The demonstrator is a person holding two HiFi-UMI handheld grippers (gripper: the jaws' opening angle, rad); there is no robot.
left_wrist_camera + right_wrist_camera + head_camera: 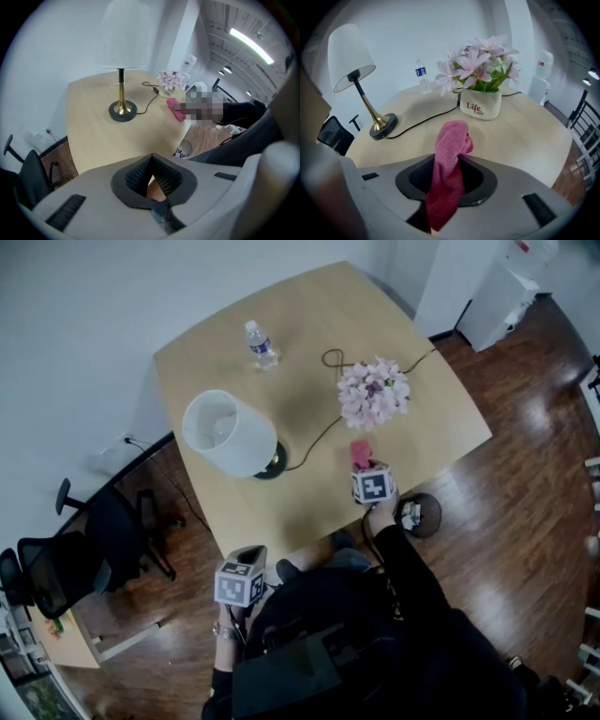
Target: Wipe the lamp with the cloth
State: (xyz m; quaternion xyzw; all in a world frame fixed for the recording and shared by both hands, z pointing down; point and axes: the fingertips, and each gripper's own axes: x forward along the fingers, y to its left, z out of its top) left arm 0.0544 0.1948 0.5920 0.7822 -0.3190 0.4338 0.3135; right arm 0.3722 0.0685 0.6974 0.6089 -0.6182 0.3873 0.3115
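Lamp (230, 434): we count one.
Cloth (449, 173): one, right of the lamp.
Bottle (261, 345): one, behind the lamp.
Flower pot (480, 105): one, right of the lamp.
Chairs (103, 521): we count two, left of the lamp.

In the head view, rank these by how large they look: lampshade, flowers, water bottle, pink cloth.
1. lampshade
2. flowers
3. water bottle and pink cloth: too alike to rank, and the cloth is partly hidden.

An office (or meeting room): black swivel chair (58, 568), pale table (431, 418), water dispenser (499, 292).
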